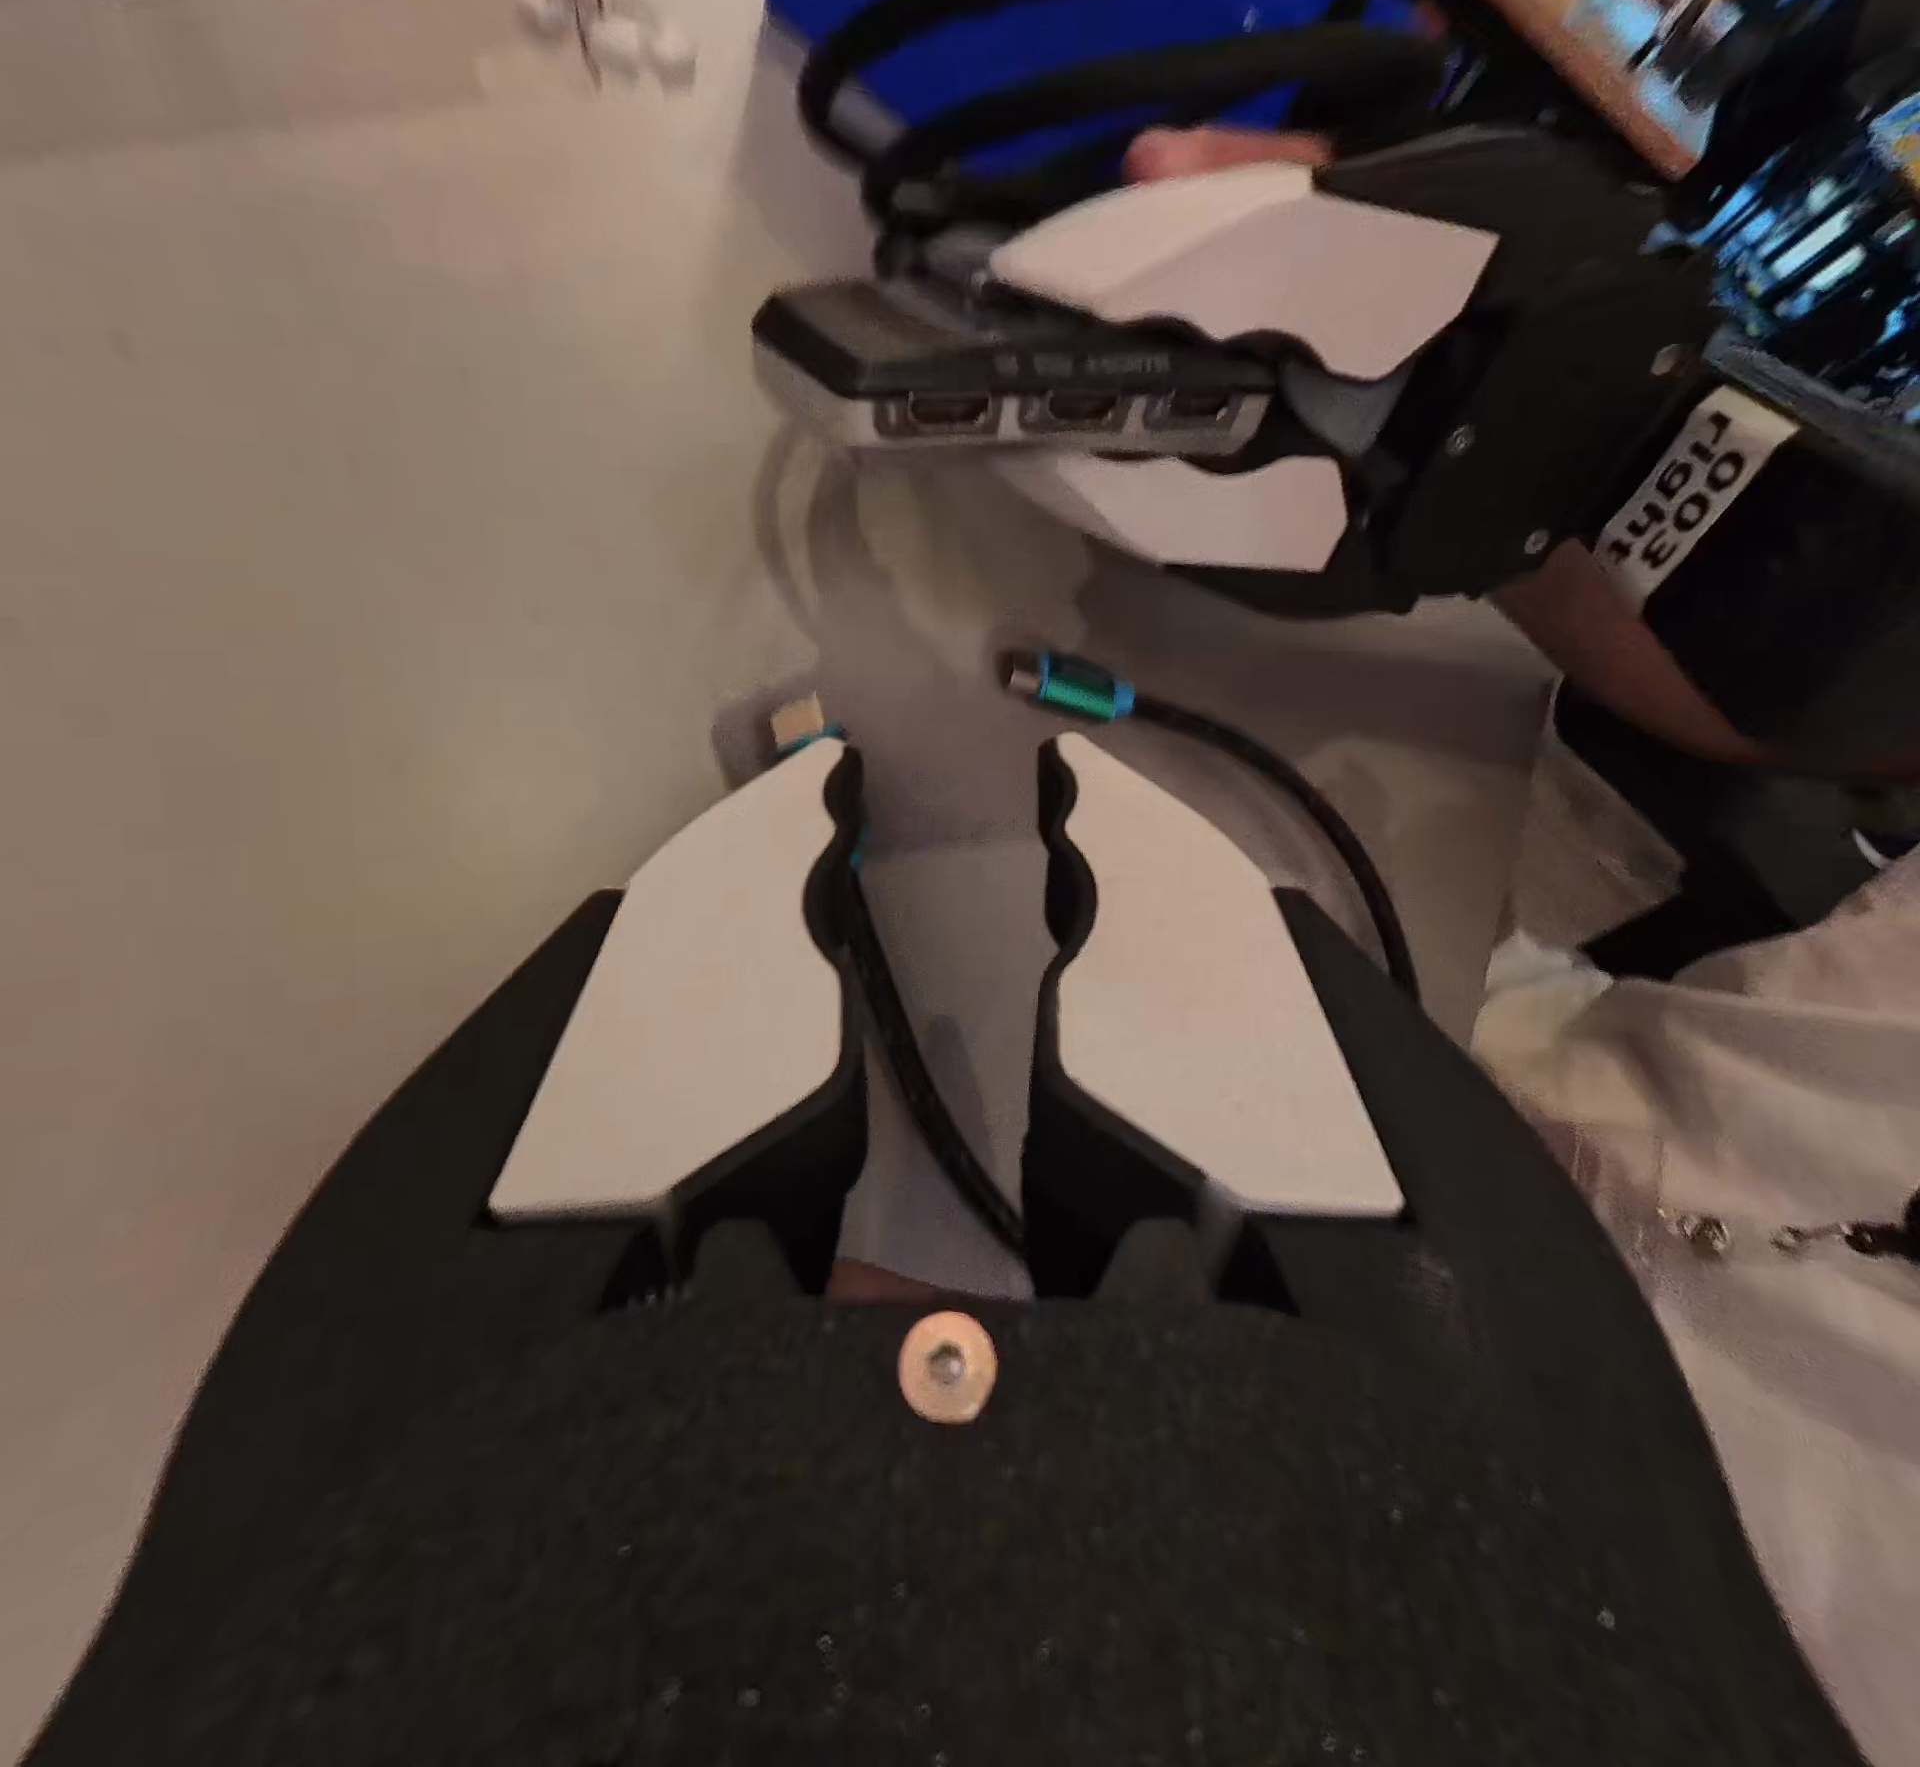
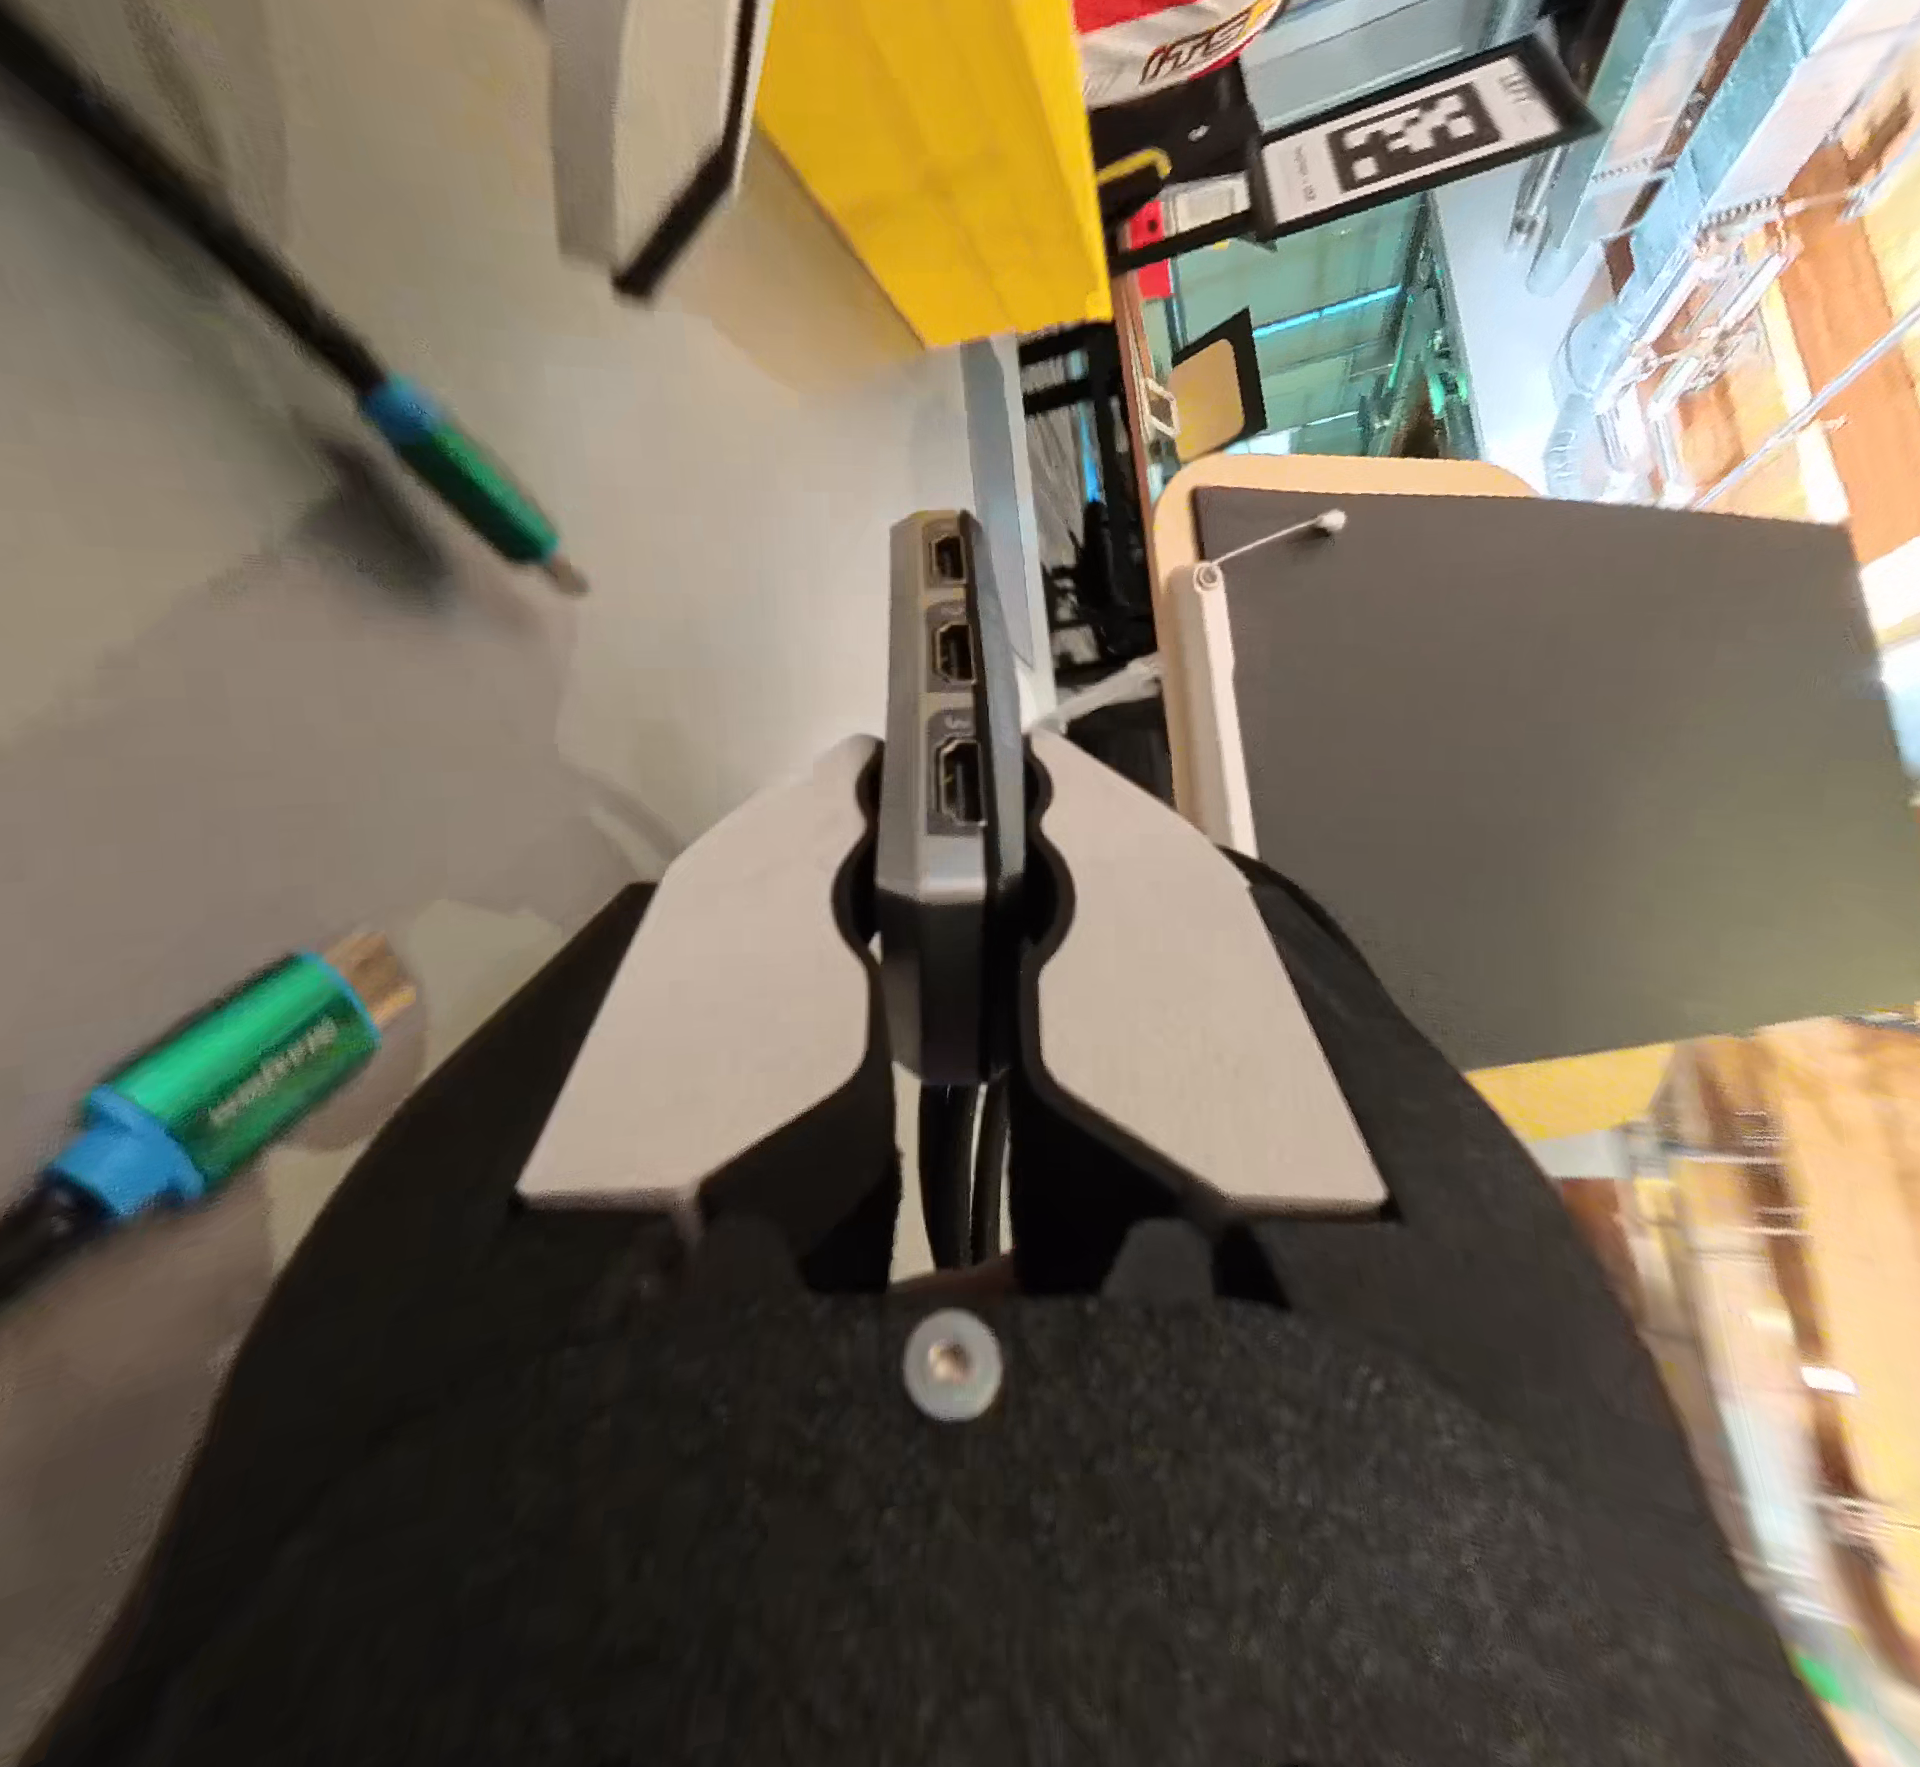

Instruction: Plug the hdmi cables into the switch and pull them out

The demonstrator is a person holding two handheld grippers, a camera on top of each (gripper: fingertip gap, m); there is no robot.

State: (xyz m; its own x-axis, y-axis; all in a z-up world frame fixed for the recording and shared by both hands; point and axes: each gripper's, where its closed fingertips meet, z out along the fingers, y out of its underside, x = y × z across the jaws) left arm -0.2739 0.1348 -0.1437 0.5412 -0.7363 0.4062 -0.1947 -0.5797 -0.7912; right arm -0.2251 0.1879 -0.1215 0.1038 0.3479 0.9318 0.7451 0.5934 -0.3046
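Switch held aloft, both plugs out.

Left hand-held gripper narrowly parted, nothing clamped; a braided cable runs loosely between its fingers. Beyond its tips, a green plug lies on the pale tabletop. Farther off, the right hand-held gripper clamps the switch above the tabletop, three ports bare. A second green plug lies beside it.
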